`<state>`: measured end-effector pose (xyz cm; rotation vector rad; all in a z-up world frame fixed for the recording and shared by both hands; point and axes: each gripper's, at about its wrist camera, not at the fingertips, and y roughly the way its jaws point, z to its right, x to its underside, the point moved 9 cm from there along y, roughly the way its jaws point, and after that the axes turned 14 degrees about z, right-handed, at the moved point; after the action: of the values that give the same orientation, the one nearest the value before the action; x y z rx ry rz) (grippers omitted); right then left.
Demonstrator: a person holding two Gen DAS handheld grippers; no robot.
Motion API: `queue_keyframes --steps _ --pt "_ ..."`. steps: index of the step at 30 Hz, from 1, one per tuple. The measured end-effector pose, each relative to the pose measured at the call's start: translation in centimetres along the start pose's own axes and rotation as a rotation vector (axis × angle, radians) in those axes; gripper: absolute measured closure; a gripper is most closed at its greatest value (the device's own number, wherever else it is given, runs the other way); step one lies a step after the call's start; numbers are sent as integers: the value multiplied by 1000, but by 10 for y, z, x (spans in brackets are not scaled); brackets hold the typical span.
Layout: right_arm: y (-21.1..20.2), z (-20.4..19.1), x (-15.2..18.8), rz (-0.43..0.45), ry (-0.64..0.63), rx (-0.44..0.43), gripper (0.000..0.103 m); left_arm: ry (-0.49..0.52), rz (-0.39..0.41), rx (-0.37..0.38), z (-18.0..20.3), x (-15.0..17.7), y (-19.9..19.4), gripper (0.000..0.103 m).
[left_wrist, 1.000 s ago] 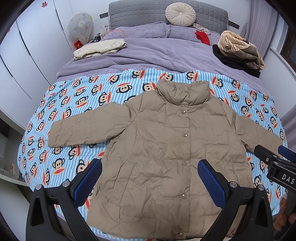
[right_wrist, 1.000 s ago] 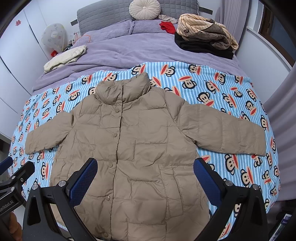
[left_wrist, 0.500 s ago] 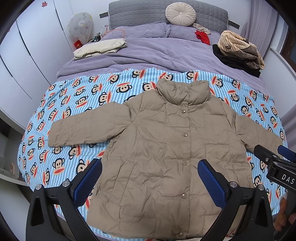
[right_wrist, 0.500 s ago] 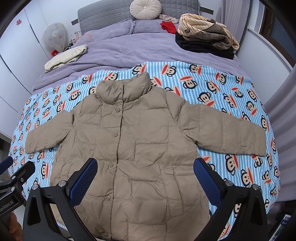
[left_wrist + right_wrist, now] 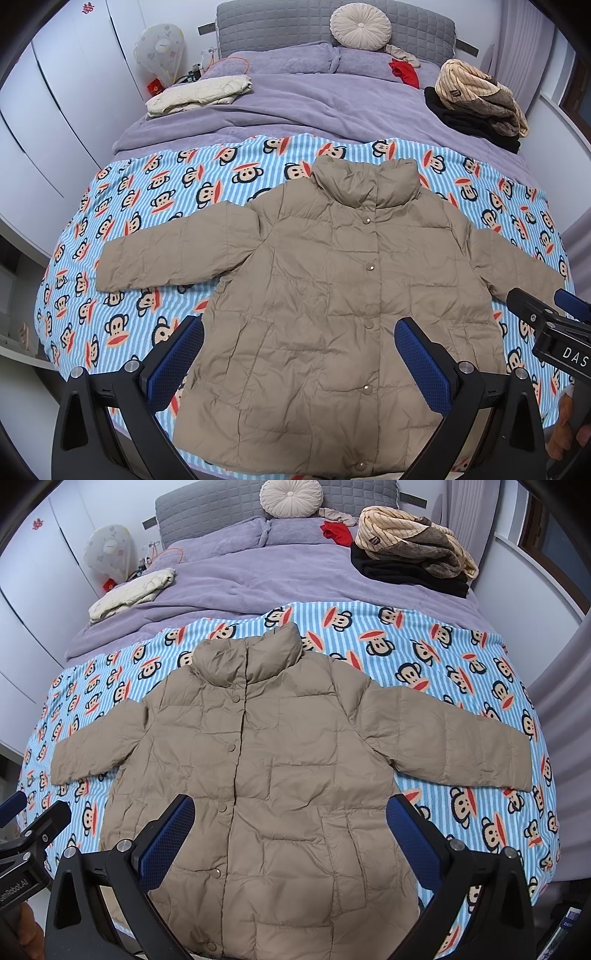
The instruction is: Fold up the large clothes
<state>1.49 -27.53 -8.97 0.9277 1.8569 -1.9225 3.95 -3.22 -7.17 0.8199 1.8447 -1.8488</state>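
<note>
Jacket flat, fold not started.
Tan jacket (image 5: 332, 295) lies spread, snapped up, at the bed's (image 5: 280, 110) foot edge on the monkey blanket (image 5: 147, 206). My left tongs (image 5: 299, 354) and right tongs (image 5: 291, 830) hover wide open, empty. Next I'd grab a sleeve (image 5: 454, 746), fold inward.

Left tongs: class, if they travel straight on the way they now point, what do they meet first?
Most likely the beige puffer jacket, near its snap-button front; the open left tongs frame its lower body. Depth is unclear, but nothing shows between them.
</note>
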Motion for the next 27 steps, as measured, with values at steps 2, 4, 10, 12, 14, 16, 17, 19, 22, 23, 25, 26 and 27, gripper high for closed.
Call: queue_keyframes --steps 2,4,10,12,14,16,17,19,22,23,25,26,27 --pt "0 0 0 0 0 0 0 -1 0 0 0 0 0 0" --pt "0 0 0 0 0 0 0 0 0 1 -1 -1 0 0" --pt "0 0 0 0 0 1 0 1 -1 1 -1 -2 0 0" --pt "1 0 0 -1 0 1 0 2 -1 2 0 1 0 0" --pt "1 -1 0 -1 0 0 0 1 -1 1 -1 0 0 0" --pt "0 0 0 -3 -1 -1 0 -1 -2 1 0 1 0 0" --pt "0 0 1 -3 -1 0 0 0 -2 2 -1 0 0 0" --pt "0 0 1 -3 -1 0 0 1 -4 4 0 3 1 0" --pt "1 0 1 -5 4 1 0 4 -4 8 1 7 0 0" --pt "0 1 2 -8 7 1 0 5 -5 10 0 7 1 0" --pt "0 1 5 -13 14 -1 0 4 -6 15 0 8 2 0" --pt "0 1 7 -16 17 -3 0 3 -9 19 -1 6 3 0" --pt "1 1 8 -18 20 -5 0 4 -12 24 -1 7 4 0"
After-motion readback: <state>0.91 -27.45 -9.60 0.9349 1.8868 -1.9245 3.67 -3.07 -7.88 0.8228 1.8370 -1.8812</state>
